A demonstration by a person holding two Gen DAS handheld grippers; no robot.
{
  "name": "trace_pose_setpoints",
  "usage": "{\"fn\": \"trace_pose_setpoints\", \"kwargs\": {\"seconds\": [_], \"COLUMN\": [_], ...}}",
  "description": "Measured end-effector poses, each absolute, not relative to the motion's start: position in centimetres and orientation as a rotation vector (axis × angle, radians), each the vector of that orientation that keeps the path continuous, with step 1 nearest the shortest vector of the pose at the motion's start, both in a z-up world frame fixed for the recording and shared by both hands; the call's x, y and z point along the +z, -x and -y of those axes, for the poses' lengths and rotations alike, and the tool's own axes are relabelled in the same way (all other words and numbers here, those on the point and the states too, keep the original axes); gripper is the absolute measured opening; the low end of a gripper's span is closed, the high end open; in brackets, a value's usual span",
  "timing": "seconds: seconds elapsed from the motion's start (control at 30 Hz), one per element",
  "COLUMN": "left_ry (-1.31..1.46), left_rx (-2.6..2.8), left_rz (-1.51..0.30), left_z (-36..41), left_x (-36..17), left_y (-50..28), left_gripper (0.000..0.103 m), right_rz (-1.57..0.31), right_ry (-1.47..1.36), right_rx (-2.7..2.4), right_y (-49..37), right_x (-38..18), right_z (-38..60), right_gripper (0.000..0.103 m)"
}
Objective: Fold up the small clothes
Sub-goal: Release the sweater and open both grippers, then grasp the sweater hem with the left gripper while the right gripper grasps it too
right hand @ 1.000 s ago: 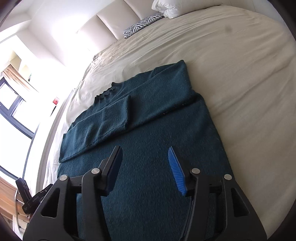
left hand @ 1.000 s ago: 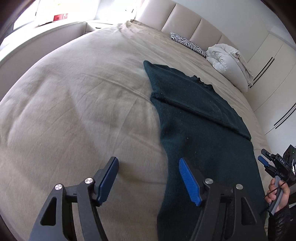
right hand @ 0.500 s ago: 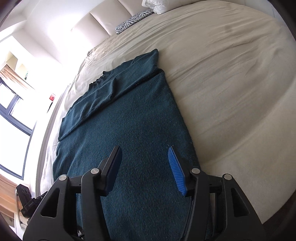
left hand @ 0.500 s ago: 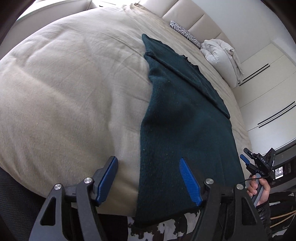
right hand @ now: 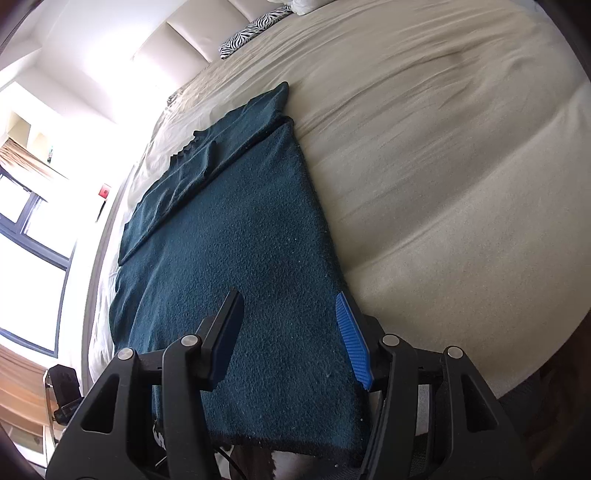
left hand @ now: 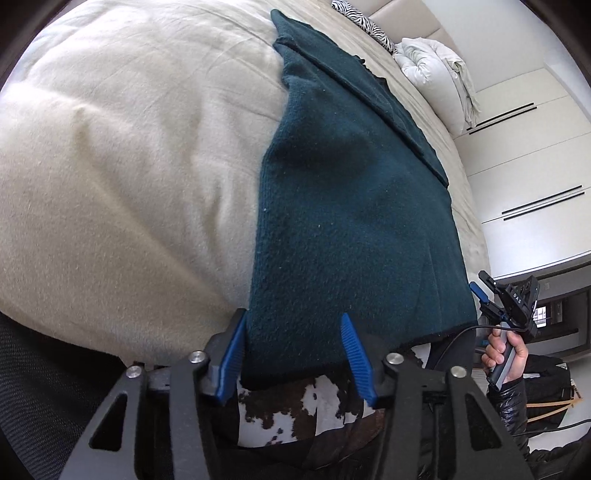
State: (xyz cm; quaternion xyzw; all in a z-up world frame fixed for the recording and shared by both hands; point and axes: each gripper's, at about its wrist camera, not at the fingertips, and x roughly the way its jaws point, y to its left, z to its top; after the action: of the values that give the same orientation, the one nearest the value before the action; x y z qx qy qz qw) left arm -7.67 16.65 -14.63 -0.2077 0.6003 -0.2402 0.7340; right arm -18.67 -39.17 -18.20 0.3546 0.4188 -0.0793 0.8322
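Note:
A dark teal knit sweater (left hand: 347, 206) lies flat on the beige bed, sleeves folded across its far part, its hem hanging over the bed's near edge. It also shows in the right wrist view (right hand: 240, 251). My left gripper (left hand: 291, 354) is open, its blue pads straddling the hem's left corner without clamping it. My right gripper (right hand: 288, 339) is open, over the hem's right corner, right pad at the sweater's side edge. The right gripper also shows in the left wrist view (left hand: 491, 295), held in a hand.
The beige bed (left hand: 122, 155) fills both views. A zebra pillow (right hand: 255, 31) and a white duvet (left hand: 436, 62) lie at the headboard. White wardrobes (left hand: 524, 155) stand to the right, a window (right hand: 26, 229) to the left. A cowhide rug (left hand: 317, 406) lies below the bed edge.
Both grippers have drawn back from over the sweater's middle to its hem at the bed's near edge. Both stay open.

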Motion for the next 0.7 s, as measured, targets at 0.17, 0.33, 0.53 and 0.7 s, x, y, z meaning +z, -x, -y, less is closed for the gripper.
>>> {"fn": "trace_pose_setpoints", "kwargs": {"seconds": [0.17,0.33,0.53,0.7], "left_ry": [0.486,0.479,0.474,0.472], "left_rx": [-0.538,-0.552,-0.565,-0.574], "left_rz": [-1.335,-1.338,-1.336,-1.330], "left_z": [-17.1,-16.6,-16.5,-16.5], "left_x": [-15.0,-15.2,-15.3,-15.2], "left_y": [7.6,7.3,7.5,7.7], "left_gripper": [0.031,0.031,0.010,0.009], "right_rz": [-0.911,-0.959,-1.025,-1.110], "right_ry": [-0.753,-0.802,-0.821,-0.829], "right_rx": [-0.188,-0.196,-0.140,-0.083], "right_y": [20.4,22.8,23.7,23.4], "right_x": [-17.6,-17.4,-17.9,-18.5], "right_z": [40.4,42.3,42.2,40.7], "right_gripper": [0.051,0.051,0.051,0.050]}}
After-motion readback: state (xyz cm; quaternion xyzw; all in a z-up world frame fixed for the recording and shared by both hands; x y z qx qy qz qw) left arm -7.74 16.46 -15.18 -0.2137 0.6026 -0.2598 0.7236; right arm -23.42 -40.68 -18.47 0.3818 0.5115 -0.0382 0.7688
